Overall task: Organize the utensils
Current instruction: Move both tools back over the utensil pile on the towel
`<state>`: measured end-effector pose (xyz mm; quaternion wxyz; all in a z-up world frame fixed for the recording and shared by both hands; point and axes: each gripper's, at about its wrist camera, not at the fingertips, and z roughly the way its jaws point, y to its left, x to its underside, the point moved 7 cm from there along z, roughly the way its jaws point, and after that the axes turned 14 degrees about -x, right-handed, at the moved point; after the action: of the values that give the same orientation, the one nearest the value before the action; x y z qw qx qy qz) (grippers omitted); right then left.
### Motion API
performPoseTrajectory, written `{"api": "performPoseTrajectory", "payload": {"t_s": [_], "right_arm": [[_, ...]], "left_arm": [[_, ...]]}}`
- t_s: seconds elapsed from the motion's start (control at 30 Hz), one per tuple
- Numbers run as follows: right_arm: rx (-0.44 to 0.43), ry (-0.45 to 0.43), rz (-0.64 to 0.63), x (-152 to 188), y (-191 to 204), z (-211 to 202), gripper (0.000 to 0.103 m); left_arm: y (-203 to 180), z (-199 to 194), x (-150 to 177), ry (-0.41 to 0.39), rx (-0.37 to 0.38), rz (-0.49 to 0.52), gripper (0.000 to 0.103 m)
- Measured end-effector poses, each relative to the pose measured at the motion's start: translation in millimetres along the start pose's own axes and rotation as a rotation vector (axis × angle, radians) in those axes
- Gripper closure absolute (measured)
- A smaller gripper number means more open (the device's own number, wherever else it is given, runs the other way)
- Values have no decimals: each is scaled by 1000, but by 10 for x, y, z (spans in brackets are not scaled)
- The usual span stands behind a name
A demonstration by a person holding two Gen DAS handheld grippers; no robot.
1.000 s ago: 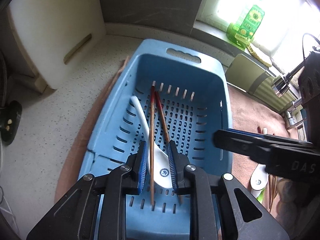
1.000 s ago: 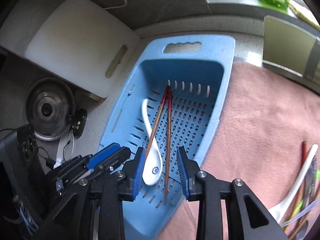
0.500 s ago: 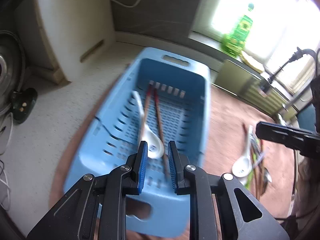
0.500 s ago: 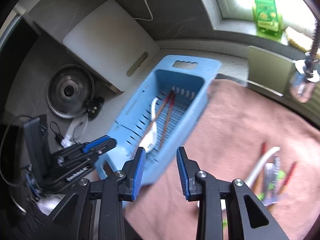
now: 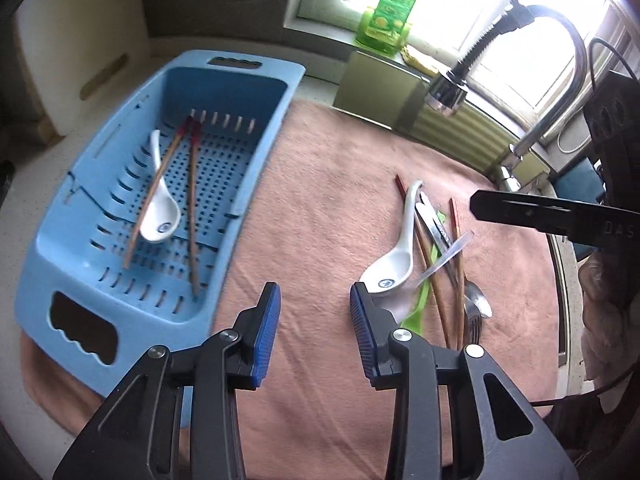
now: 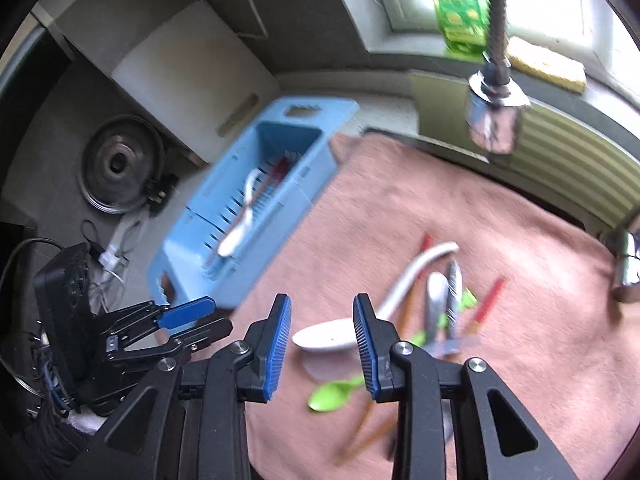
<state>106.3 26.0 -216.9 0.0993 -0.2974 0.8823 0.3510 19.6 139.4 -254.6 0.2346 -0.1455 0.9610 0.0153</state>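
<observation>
A blue slotted basket [image 5: 120,288] lies on the left of a pink towel [image 5: 328,208]. In it lie a white ceramic spoon [image 5: 160,216] and two red-tipped chopsticks [image 5: 192,208]. On the towel to the right lies a pile of utensils: a second white spoon [image 5: 394,260], chopsticks [image 5: 456,248], a metal spoon [image 5: 476,302] and a green plastic spoon [image 6: 332,394]. My left gripper [image 5: 314,320] is open and empty above the towel, between basket and pile. My right gripper [image 6: 322,340] is open and empty above the white spoon [image 6: 328,334]. The basket also shows in the right wrist view [image 6: 240,280].
A faucet [image 5: 448,92] hangs over the towel's far right. A white cutting board [image 5: 76,40] leans on the wall behind the basket. A green bottle [image 5: 388,12] stands on the windowsill. A metal lid [image 6: 116,164] and cables lie left of the basket.
Both grippers have pulled back from the basket and swung right over the towel. The left jaws have opened wider. The spoon and chopsticks stay in the basket.
</observation>
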Motion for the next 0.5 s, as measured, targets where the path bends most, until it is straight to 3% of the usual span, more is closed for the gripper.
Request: {"api": "performPoseTrajectory", "payload": {"t_s": [0.13,0.27,0.5], "right_arm": [[-25,48,130,26,-346,94,74],[-58,41,226,-41,-614,194,74],[-79,86,299,-34,-702,488,74]], "left_arm": [[-156,28,35,6,8,23,68],[-221,49,41,18,19,28,68],[-301,29,3,7,25,30,68]]}}
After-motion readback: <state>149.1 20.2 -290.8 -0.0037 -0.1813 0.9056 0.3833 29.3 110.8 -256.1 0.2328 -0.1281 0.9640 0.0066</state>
